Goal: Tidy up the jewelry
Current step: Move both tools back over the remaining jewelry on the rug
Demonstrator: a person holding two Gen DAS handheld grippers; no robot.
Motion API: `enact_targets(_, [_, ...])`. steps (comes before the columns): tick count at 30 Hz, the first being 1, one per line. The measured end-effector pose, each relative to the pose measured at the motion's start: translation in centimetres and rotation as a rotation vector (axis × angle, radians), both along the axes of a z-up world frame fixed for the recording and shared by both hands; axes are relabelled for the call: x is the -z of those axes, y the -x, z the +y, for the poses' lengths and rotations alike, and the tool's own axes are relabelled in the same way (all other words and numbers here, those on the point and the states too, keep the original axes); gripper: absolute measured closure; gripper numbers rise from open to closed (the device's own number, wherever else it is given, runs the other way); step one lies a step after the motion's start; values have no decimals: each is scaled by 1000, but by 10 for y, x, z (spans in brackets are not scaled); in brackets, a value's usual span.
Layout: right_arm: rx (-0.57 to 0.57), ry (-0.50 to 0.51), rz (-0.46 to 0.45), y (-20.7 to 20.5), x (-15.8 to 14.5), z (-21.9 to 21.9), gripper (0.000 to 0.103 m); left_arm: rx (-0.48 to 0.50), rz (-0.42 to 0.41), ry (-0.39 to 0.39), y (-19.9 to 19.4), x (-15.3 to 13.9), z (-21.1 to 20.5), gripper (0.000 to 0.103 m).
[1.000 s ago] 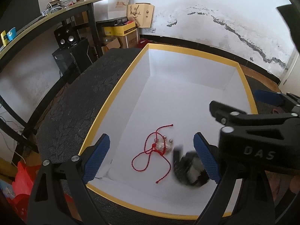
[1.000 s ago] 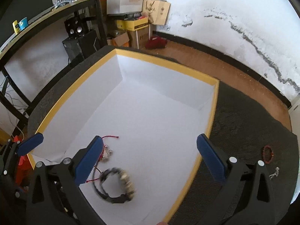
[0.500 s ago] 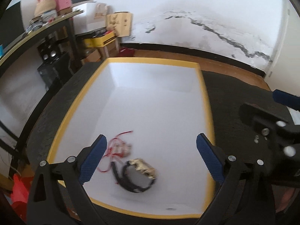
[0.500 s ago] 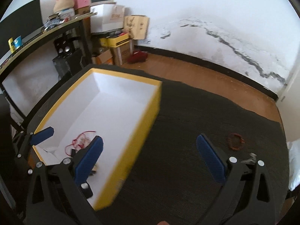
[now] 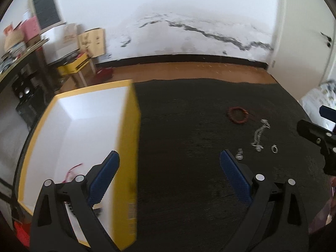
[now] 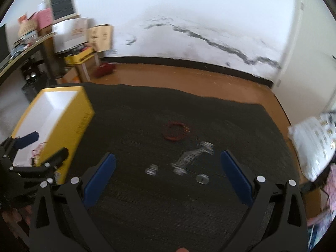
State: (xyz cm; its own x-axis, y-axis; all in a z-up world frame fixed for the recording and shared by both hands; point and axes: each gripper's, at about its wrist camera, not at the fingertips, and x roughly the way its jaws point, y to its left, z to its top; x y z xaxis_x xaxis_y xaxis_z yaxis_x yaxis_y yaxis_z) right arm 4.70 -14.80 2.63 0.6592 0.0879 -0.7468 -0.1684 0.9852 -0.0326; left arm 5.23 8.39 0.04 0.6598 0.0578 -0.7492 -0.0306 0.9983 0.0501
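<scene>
Above dark mat (image 6: 147,210):
Left gripper (image 5: 169,176): wide open, empty.
Right gripper (image 6: 168,173): wide open, empty.
Silver pieces (image 6: 189,157): between right fingers.
Red bracelet (image 6: 175,130): beyond.
Yellow box (image 6: 69,124): far left, red cord (image 5: 72,171) inside.

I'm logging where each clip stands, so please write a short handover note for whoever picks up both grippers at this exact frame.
Left gripper: open, empty, beside the yellow box's right wall.
Right gripper: open, empty, above the loose pieces on the dark mat.
Done: the red cord bracelet lies in the yellow box; other contents are hidden from here.
Left on the mat: red bead bracelet, silver chain, small silver piece and silver ring. The right-wrist view is blurred, so check details in the left-wrist view.
</scene>
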Motion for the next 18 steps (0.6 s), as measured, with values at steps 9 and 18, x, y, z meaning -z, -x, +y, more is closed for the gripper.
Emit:
enact_targets(9, [82, -16, 39, 7, 25, -78, 6, 123, 26, -30, -18, 21, -81, 9])
enact_targets(18, [107, -27, 48, 6, 28, -105, 6, 166, 37, -42, -23, 38, -116, 9])
